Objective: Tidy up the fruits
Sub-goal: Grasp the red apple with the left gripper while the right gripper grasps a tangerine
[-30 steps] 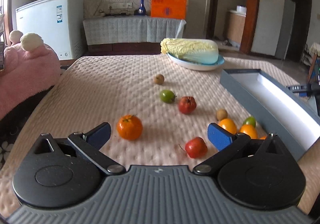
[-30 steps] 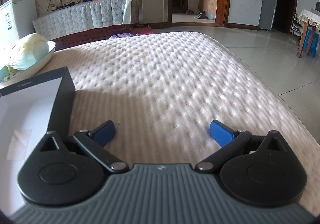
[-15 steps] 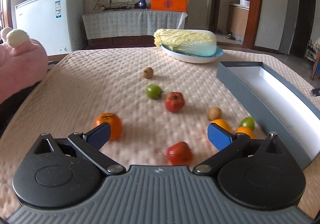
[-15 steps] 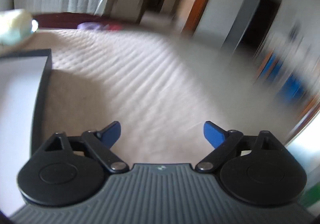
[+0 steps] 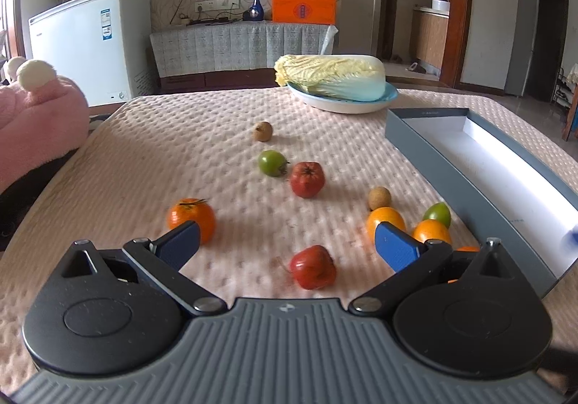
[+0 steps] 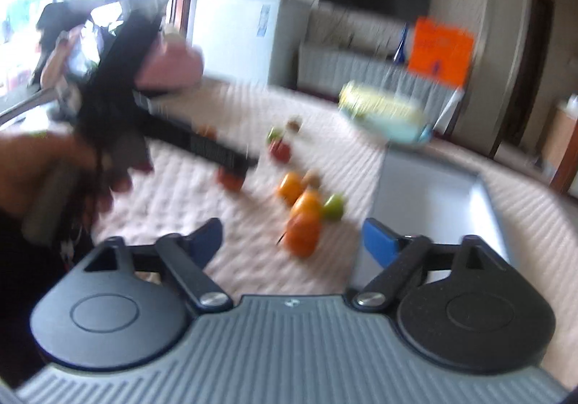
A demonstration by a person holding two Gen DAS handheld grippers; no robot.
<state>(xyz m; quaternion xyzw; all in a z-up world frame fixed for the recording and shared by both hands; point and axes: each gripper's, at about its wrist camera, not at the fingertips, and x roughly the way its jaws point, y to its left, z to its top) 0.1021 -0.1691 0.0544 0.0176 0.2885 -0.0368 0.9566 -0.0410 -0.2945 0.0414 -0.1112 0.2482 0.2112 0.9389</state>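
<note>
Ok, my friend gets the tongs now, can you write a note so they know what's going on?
Left tongs: open, empty, with a red fruit on the cloth between the fingers.
Right tongs: closing, nothing gripped, pointed at the orange fruits beside the box.
Fruits: all loose on the cloth; oranges, greens, reds and small brown ones.
Box: what shows of it holds no fruit.
Done: nothing sorted yet.
Left: every fruit.

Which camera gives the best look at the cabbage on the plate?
The left wrist view: the cabbage lies sharp and whole on its plate, leaves and pale stem distinct. In the right wrist view it is only a blurred yellow-green smear.
</note>
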